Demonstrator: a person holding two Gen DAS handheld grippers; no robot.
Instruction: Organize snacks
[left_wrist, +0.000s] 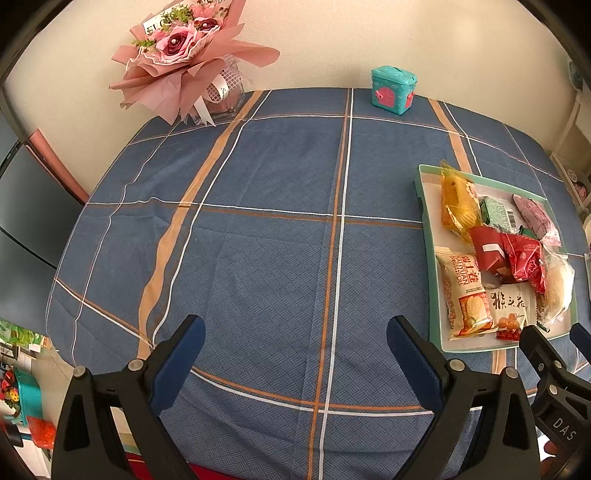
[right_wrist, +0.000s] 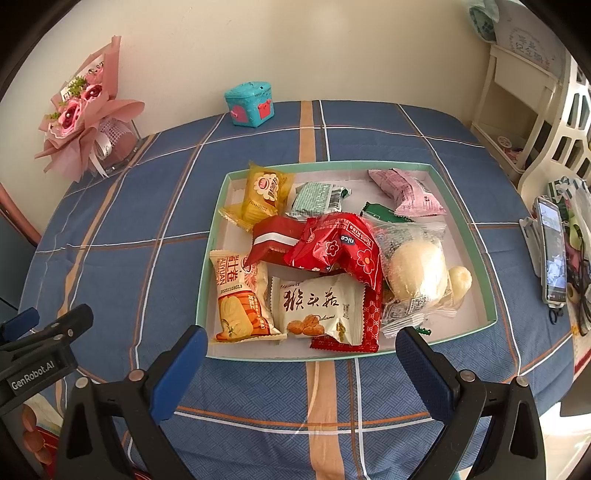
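Snack packets (right_wrist: 325, 266) piled in green-rimmed tray (right_wrist: 461, 206), possibly overlapping, left gripper (left_wrist: 295, 358) and right gripper (right_wrist: 301, 373) both spread wide, empty, over checked tablecloth (left_wrist: 258, 240)

Both views bright, evenly daylit, sharp at centre. Shadows soft. Strong fisheye bending and dark vignetting at corners. Mild glare on the clear wrapper (right_wrist: 413, 266).

Your left gripper (left_wrist: 295, 363): black plastic frame, triangular cut-outs, silver rivets, two blue ribbed pads (left_wrist: 181, 363). Your right gripper (right_wrist: 301, 373): same build, blue pads (right_wrist: 179, 374), silver rivets. Its body reads "DAS" in the left wrist view; the left one's reads "GenRobot.AI" in white in the right wrist view.
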